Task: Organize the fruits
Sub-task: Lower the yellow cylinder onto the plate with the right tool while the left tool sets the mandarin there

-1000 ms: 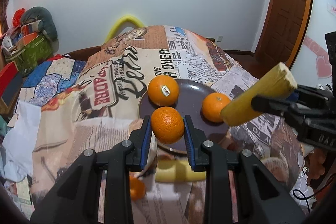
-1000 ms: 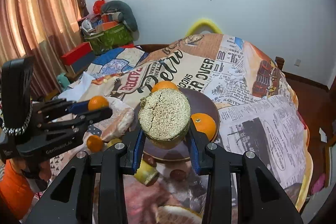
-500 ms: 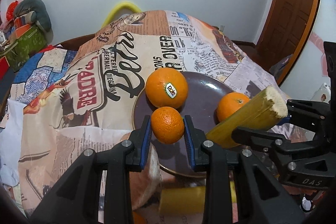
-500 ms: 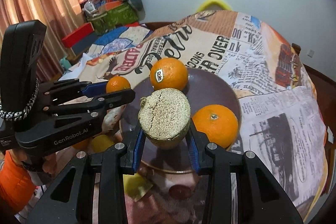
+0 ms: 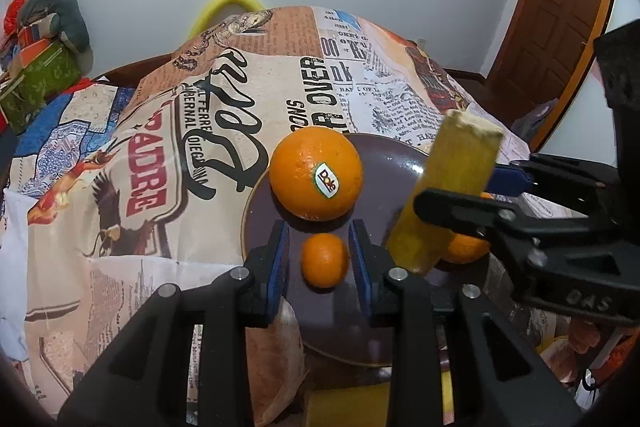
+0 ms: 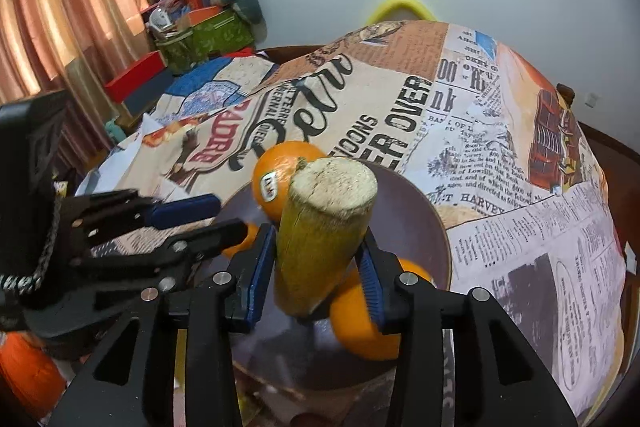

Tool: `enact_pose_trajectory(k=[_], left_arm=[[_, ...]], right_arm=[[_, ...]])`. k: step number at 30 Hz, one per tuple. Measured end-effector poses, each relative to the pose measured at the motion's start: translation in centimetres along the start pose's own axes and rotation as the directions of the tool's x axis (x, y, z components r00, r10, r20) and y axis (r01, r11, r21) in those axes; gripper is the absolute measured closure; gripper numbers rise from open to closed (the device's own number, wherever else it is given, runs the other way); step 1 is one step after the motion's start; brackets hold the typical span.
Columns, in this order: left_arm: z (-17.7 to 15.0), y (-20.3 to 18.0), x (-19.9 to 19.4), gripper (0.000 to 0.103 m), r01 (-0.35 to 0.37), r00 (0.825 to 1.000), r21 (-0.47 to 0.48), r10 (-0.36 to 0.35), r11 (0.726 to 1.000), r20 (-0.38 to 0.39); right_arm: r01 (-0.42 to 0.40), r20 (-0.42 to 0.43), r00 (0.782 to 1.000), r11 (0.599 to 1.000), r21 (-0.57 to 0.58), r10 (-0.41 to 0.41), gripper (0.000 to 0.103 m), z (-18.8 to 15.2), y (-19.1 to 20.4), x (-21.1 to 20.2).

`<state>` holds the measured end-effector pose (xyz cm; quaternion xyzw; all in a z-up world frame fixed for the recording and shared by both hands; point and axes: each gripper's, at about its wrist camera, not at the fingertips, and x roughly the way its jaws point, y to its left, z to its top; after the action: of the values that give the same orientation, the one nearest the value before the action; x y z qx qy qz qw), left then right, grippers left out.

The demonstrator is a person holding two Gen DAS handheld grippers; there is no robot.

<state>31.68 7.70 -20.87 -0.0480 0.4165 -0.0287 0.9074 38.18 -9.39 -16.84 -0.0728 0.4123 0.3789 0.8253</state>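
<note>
Left gripper (image 5: pixel 320 259): jaws just opened, small orange (image 5: pixel 324 259) lies loose between them on the plate (image 5: pixel 260 211).
Right gripper (image 6: pixel 316 267): jaws just opened, yellow stalk (image 6: pixel 320 227) tilts between them, over the plate.

Each camera rides its gripper, looking steeply down, close above the table. Both share the dark plate (image 5: pixel 260 211) (image 6: pixel 436 223) and wall.
</note>
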Motion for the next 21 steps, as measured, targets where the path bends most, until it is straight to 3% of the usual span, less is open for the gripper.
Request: enact_pose_trajectory(k=[6, 8, 10, 12, 21], left_arm=[[0.0, 0.2, -0.9, 0.062, 0.003, 1.000, -0.016, -0.003, 1.000, 0.008], [0.0, 0.4, -1.6, 0.060, 0.000, 1.000, -0.023, 0.001, 1.000, 0.018], [0.0, 0.4, -2.1, 0.059, -0.009, 1.000, -0.021, 0.010, 1.000, 0.025], [0.0, 0.5, -2.8, 0.059, -0.013, 0.999, -0.024, 0.013, 1.000, 0.035], [-0.5, 0.3, -6.2, 0.058, -0.023, 0.997, -0.038, 0.026, 0.999, 0.070]], right_arm=[[0.015, -0.024, 1.000, 1.000, 0.023, -0.015, 0.061, 0.5, -0.6, 0.8], [0.045, -0.036, 0.998, 0.999, 0.015, -0.044, 0.056, 0.7, -0.6, 0.9], [0.077, -0.042, 0.996, 0.997, 0.012, -0.076, 0.044, 0.8, -0.5, 0.7], [0.087, -0.026, 0.996, 0.996, 0.009, -0.087, 0.040, 0.7, -0.6, 0.1], [0.116, 0.042, 0.993, 0.991, -0.065, -0.114, 0.039, 0.1, 1.6, -4.0]])
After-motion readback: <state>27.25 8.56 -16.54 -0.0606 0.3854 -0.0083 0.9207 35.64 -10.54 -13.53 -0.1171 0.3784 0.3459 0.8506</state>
